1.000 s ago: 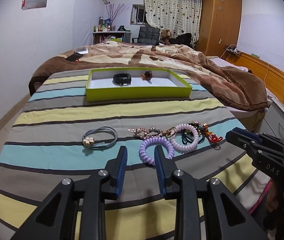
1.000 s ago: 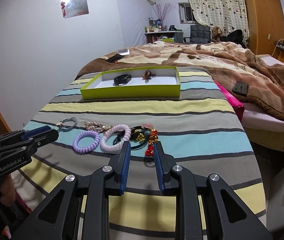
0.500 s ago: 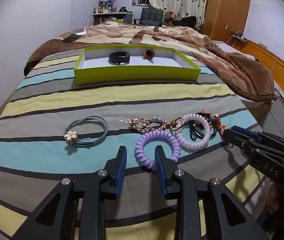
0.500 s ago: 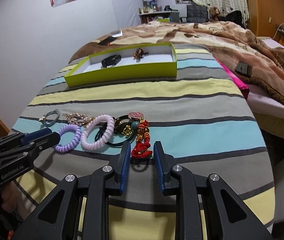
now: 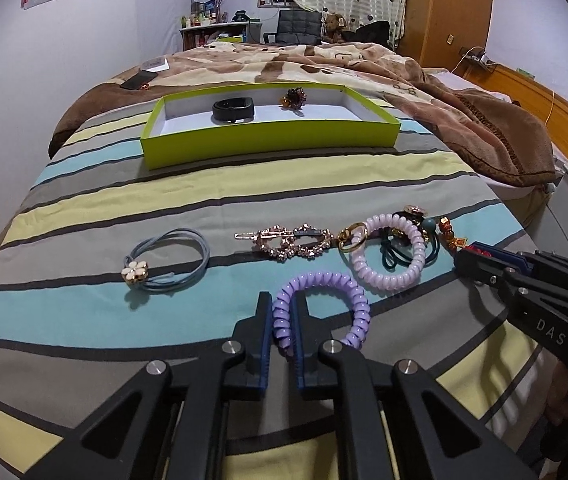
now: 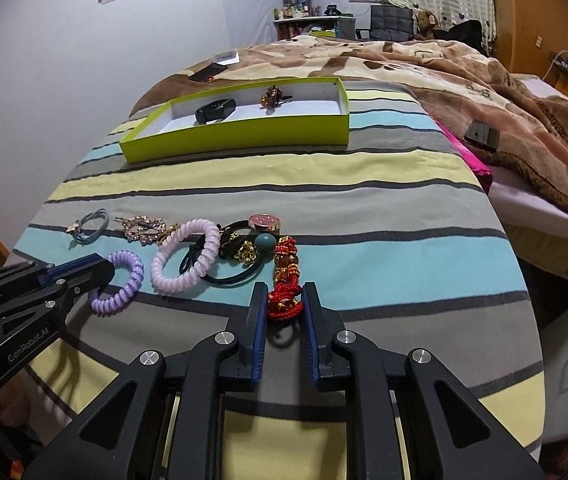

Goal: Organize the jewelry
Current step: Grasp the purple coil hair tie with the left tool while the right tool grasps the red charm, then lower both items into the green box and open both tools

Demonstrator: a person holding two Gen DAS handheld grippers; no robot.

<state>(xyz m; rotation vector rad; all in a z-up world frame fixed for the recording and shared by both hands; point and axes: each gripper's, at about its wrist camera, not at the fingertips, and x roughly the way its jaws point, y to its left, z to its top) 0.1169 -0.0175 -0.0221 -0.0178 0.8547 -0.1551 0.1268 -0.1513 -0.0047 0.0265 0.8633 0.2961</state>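
Pinching a glossy lilac spiral coil band, left claw; right claw spread.

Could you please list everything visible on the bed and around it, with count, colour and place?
Tray: one, lime green, far on the striped bedspread.
Black band: one, black, in the tray, left part.
Brooch-like ornament: one, brown and orange, in the tray, middle.
Flower hair tie: one, grey-blue with a white flower, leftmost of the near row.
Rhinestone clip: one, rose gold, beside the hair tie.
Purple coil tie: one, purple, between the left tongs.
Pale coil tie: one, pale lilac, mid row.
Dark bead ties: tangled, count unclear, black and teal.
Red charm: one, red and gold, rightmost.
Phone: one, black, on the brown blanket.
Left tongs: nearly closed around the purple coil.
Right tongs: open around the red charm.
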